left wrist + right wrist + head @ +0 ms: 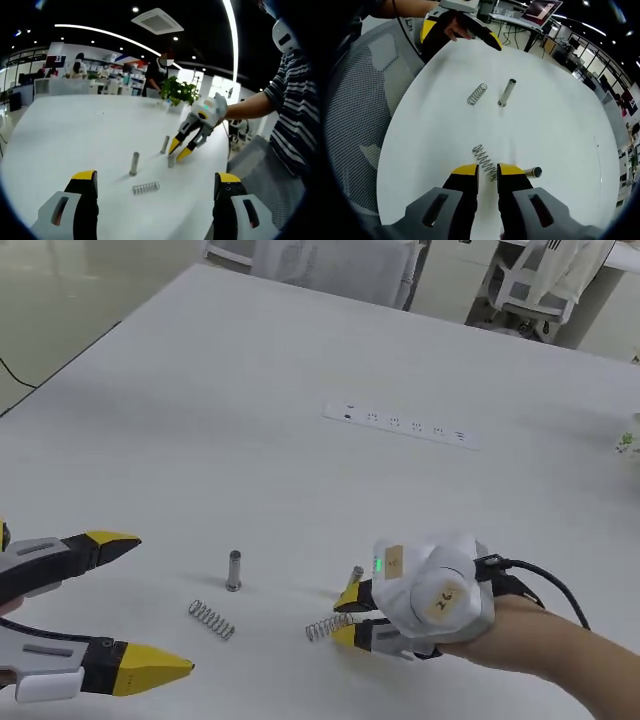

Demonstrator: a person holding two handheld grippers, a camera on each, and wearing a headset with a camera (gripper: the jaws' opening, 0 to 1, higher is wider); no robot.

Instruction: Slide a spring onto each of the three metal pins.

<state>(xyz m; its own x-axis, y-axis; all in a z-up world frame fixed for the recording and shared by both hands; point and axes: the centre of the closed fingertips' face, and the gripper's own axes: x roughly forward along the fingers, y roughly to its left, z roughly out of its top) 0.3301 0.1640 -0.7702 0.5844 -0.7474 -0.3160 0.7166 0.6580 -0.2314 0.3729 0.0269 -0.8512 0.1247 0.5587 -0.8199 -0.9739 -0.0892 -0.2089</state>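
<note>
My right gripper (487,172) has its jaws pressed almost together on one end of a spring (484,159). A pin (534,172) is just beside the right jaw. My left gripper (160,603) is spread wide and holds nothing.

I think the grip at the spring's end is thin, so it may bend or jump out. My jaw could also knock the near pin. Farther away, a loose spring (211,620) lies near an upright pin (233,570).

The sticker (440,600) on my right gripper is too small to read.
</note>
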